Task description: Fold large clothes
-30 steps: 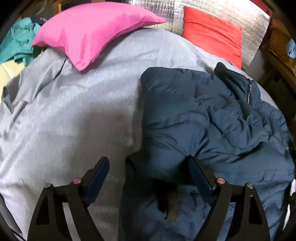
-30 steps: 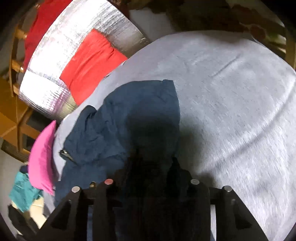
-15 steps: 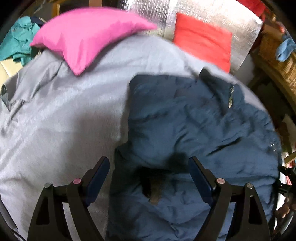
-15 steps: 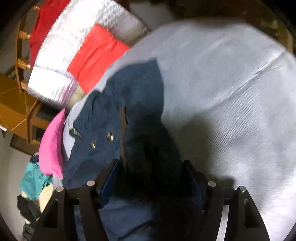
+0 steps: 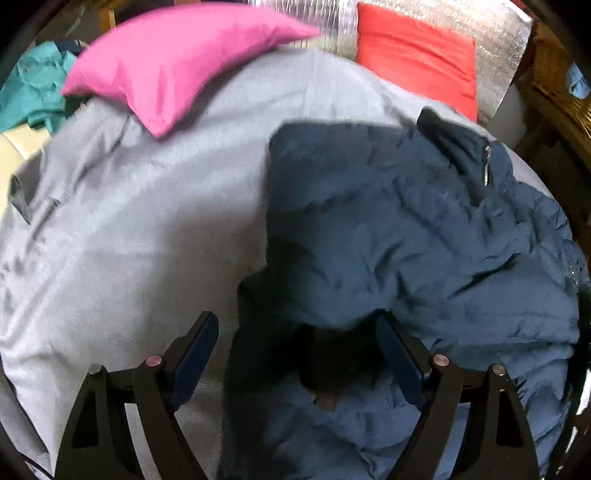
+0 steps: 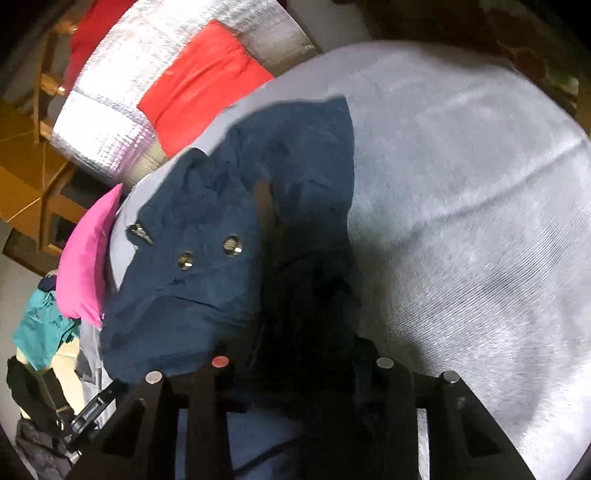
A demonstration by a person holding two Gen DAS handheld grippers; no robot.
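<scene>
A navy quilted jacket lies crumpled on the grey bedsheet, its zipped collar at the far right. My left gripper is open, its blue pads straddling the jacket's near edge without pinching it. In the right wrist view the jacket shows two snap studs and a raised flap. My right gripper has its fingers buried in dark jacket fabric; the fingertips are hidden, and they appear closed on the jacket.
A pink pillow and a red pillow lie at the bed's head against a silver foil panel. Teal clothing is heaped beyond the left edge. Wicker furniture stands at the right. The grey sheet extends right of the jacket.
The right gripper opened briefly half a second ago and has now closed into the jacket, lifting a flap that shows the snaps. The left gripper stayed open, shifting slightly over the jacket edge.
</scene>
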